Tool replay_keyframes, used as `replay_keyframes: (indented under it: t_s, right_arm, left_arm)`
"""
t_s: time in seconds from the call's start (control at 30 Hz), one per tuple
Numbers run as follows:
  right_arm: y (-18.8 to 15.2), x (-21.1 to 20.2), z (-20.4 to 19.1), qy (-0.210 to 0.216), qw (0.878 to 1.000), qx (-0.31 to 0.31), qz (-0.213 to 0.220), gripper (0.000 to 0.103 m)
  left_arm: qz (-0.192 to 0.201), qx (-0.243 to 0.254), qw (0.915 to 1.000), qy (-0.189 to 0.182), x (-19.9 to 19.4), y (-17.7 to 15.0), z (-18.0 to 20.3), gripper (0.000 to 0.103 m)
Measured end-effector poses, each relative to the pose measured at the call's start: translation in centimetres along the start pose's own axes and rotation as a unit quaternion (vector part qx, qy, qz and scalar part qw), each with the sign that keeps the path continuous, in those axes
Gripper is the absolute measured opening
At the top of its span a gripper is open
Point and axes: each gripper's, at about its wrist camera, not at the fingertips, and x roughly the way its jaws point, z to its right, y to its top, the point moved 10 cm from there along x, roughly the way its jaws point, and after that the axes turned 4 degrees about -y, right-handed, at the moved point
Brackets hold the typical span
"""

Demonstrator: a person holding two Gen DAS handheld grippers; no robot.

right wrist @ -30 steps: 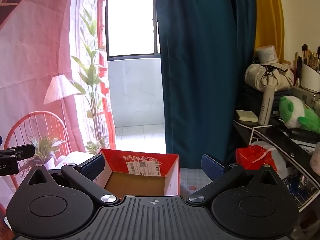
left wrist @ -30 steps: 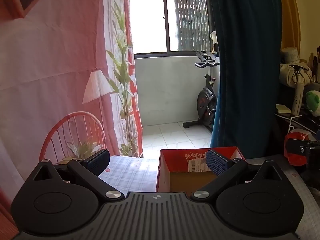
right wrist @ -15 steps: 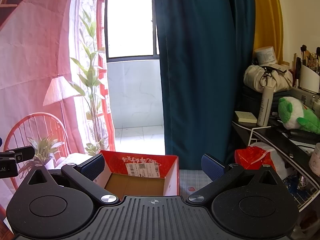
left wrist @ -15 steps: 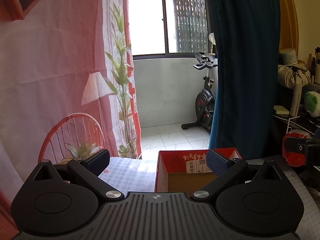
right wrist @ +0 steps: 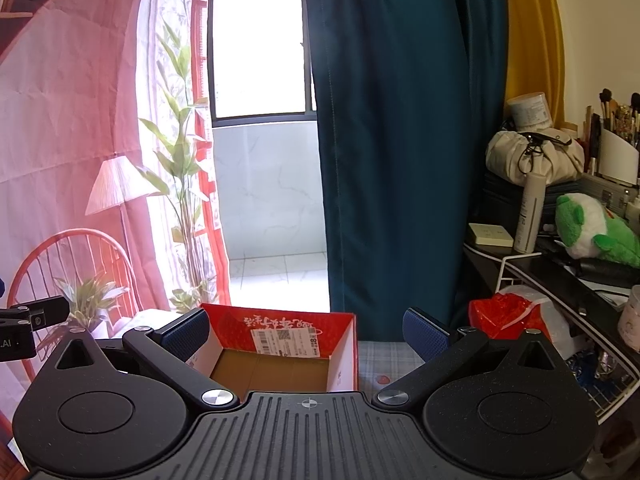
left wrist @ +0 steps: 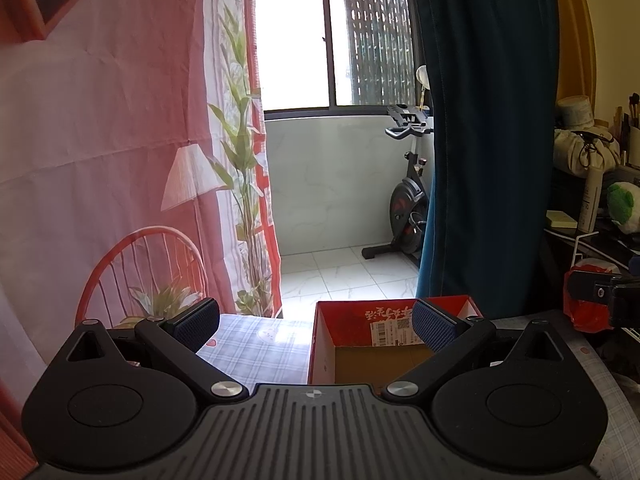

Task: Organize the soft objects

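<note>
An open red cardboard box with a brown floor and a shipping label sits on a checked tablecloth; its inside looks bare. My left gripper is held open above the table, its right pad in front of the box's far wall. My right gripper is also open, straddling the box from the near side, nothing between its fingers. A green and white plush toy lies on the dark shelf at the right, apart from both grippers.
A cluttered shelf at the right holds a cloth bag, a spray bottle, brushes and a red plastic bag. A teal curtain hangs behind the table; a pink printed curtain covers the left. An exercise bike stands beyond.
Both views have shifted slightly, the left one turning a little rightward and upward. Both grippers stay open and hold nothing.
</note>
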Motion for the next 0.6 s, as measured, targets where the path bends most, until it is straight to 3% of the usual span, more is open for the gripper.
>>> replay_keyframes:
  t_s: [0.6]
  right_arm:
    - [-0.19,0.09,0.05,0.000,1.000,0.000,-0.001,0.103]
  left_arm:
    - [-0.003,0.000,1.0000,-0.002,0.16,-0.08,-0.06,0.103]
